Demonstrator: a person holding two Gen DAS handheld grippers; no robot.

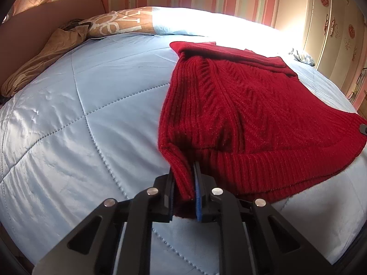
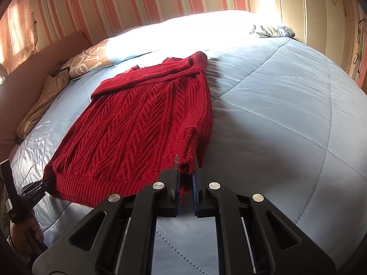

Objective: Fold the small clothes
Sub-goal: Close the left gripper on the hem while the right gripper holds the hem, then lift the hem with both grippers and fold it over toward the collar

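Observation:
A dark red cable-knit sweater (image 1: 240,105) lies flat on the light blue quilted bed, with its sleeves folded in over the body. My left gripper (image 1: 184,183) is shut on the sweater's near left hem corner, red knit pinched between the black jaws. My right gripper (image 2: 185,178) is shut on the near right hem corner of the sweater (image 2: 137,123). The left gripper also shows at the left edge of the right wrist view (image 2: 39,188), at the sweater's other hem corner. The right gripper's tip shows at the right edge of the left wrist view (image 1: 363,129).
The blue quilt (image 1: 80,114) covers the whole bed. A tan patterned pillow (image 1: 119,24) and a crumpled beige cloth (image 1: 41,59) lie at the far left. A grey patterned pillow (image 2: 270,31) lies at the far right. A cream wardrobe (image 1: 332,23) stands on the right.

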